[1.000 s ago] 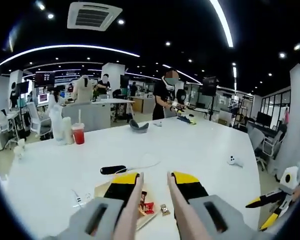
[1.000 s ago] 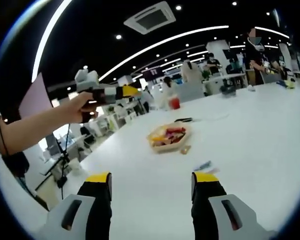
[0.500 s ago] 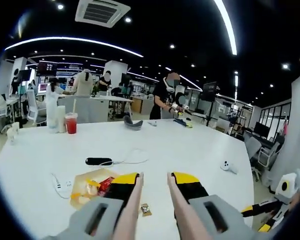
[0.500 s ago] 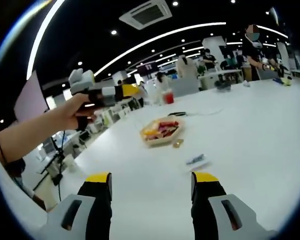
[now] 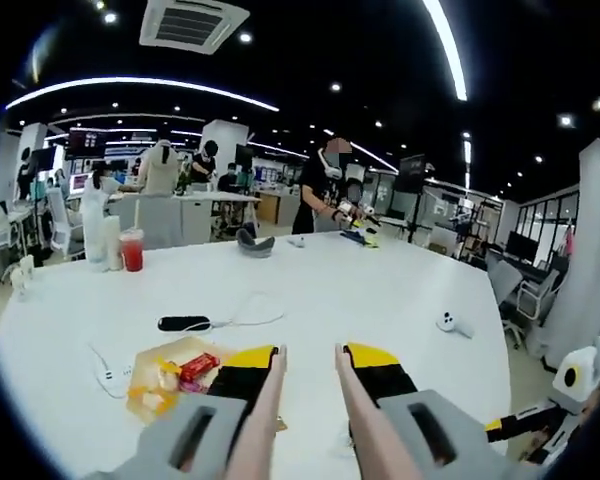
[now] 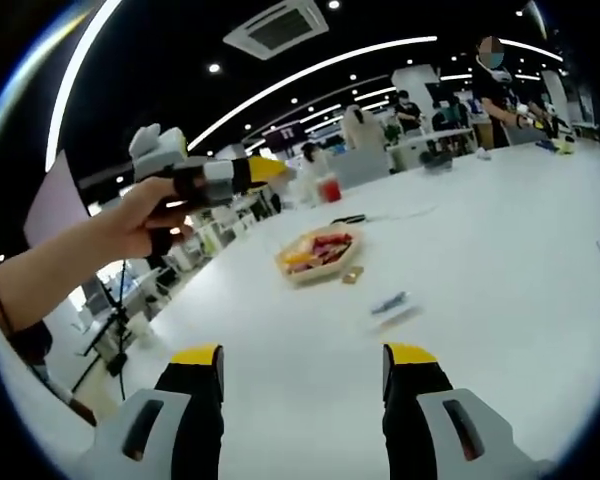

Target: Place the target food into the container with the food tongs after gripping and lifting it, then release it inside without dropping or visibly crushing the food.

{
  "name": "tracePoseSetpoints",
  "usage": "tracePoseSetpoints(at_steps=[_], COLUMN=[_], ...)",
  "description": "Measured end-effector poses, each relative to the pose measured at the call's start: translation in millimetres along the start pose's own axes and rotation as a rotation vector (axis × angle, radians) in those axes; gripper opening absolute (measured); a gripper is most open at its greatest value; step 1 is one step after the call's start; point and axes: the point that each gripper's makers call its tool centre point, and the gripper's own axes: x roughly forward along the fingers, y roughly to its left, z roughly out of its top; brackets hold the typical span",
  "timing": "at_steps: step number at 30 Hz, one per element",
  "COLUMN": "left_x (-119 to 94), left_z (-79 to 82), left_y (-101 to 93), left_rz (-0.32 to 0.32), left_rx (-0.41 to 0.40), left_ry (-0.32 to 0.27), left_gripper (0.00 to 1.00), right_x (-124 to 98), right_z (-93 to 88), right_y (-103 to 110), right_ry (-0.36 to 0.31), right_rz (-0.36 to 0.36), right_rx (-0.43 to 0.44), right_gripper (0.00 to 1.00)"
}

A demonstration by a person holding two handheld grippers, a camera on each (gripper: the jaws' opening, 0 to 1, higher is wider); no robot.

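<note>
A shallow wooden tray (image 5: 140,400) with red and yellow snack packets lies on the white table, left of my left gripper (image 5: 308,355). Two beige food tong arms (image 5: 267,395) run along the inner faces of its jaws, which are shut on them with a narrow gap at the tips. In the right gripper view the same tray (image 6: 318,252) sits mid-table, with a small wrapped sweet (image 6: 352,274) and a blue-white packet (image 6: 390,303) beside it. My right gripper (image 6: 302,360) is open and empty, well short of them. A hand holds the left gripper (image 6: 215,178) raised at the left.
A black device with a white cable (image 5: 183,323), a white power strip (image 5: 105,370), a red drink cup (image 5: 131,250) and a white controller (image 5: 450,322) lie on the table (image 5: 380,290). People work at far desks. My right gripper (image 5: 565,395) is at the lower right.
Both cameras have shifted. The tray now lies further left in the left gripper view, and a little closer in the right gripper view. Neither gripper's jaw gap has changed.
</note>
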Motion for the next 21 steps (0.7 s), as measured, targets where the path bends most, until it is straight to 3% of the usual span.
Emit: tracePoseSetpoints(at_steps=[7,9,11,13,17,19,21], left_x=[-0.5,-2.3,-1.7,-1.0,-1.5,-7.9,-10.6], left_z=[-5.1,-6.2,-10.5,-18.6,-31.9,-30.1,-32.5], left_y=[-3.9,-7.1,-13.1,-19.6,-22.3,-17.5,-17.4], left_rz=[0.011,0.025,0.018,0.029,0.063,0.114,0.114], left_rx=[-0.067,-0.024,-0.002,0.045,0.047,-0.063,-0.062], left_ry=[-0.011,-0.040,-0.037,-0.023,-0.008,-0.033,-0.040], left_gripper=[0.24,0.24,0.24,0.24,0.24,0.25,0.25], right_x=[-6.4,-10.0,-15.6,-21.8,-26.6,-21.9,-17.8], right_z=[8.7,6.9,11.2,10.5,8.7,10.0,14.3], right_y=[-1.5,-3.3,-5.3,-9.0,-9.6,-1.8,4.4], right_ry=[-0.043,-0.043,-0.081,-0.086,-0.103,-0.100,-0.106], right_rz=[-0.018,-0.028,-0.042,-0.058,-0.071,-0.046,-0.038], right_rx=[-0.023,-0.020,0.049,0.038,0.058,0.012,-0.021], right_gripper=[0.67,0.67,0.68,0.68,0.67,0.67,0.67])
